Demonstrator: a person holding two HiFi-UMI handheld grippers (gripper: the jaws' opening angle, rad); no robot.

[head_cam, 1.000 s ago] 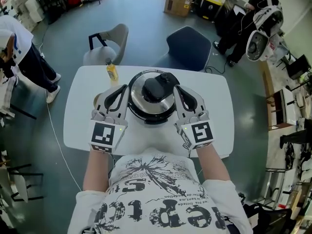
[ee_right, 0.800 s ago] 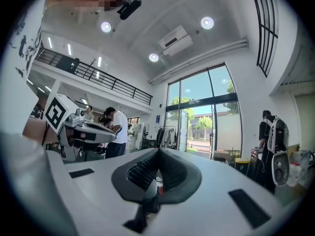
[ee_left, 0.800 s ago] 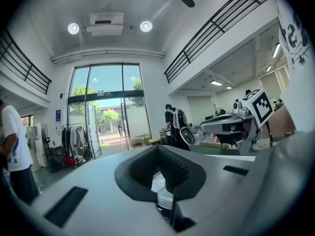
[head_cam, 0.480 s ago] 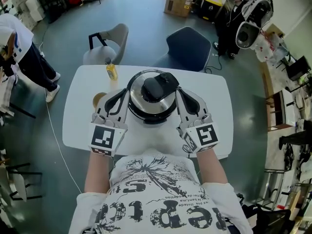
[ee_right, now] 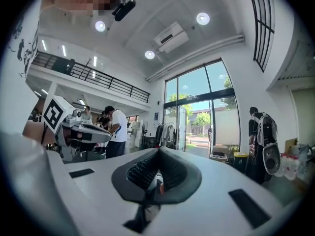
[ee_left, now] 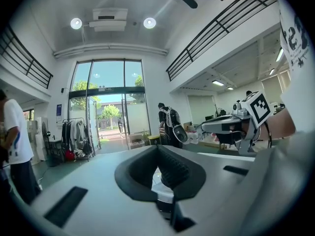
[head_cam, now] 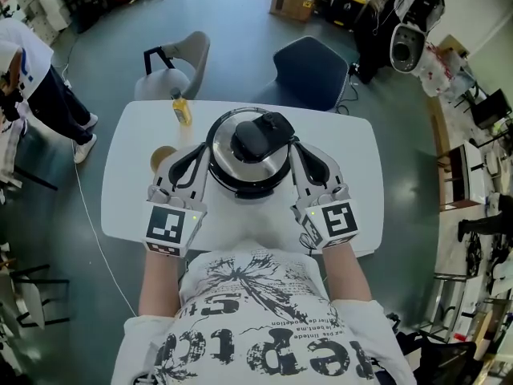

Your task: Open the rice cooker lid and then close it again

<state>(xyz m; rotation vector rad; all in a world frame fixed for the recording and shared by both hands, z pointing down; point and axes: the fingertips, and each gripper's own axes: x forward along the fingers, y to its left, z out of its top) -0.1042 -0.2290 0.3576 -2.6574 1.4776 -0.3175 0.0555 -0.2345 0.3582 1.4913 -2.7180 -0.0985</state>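
Note:
The rice cooker (head_cam: pixel 248 152) stands in the middle of the white table (head_cam: pixel 128 203). Its steel lid is down, with a black handle (head_cam: pixel 258 137) on top. My left gripper (head_cam: pixel 199 149) lies along the cooker's left side, its jaws shut with nothing between them. On the cooker's right side is my right gripper (head_cam: pixel 296 147), also shut and empty. Whether either one touches the cooker I cannot tell. The left gripper view shows the left gripper (ee_left: pixel 158 149) with its black pads meeting at the tip. The right gripper (ee_right: pixel 158 152) looks the same in its own view.
A yellow bottle (head_cam: pixel 183 112) stands at the table's far left, and a round brown object (head_cam: pixel 163 159) lies beside the left gripper. A grey chair (head_cam: pixel 178 64) and a dark blue chair (head_cam: pixel 311 72) stand beyond the table. People stand at the room's left and far right.

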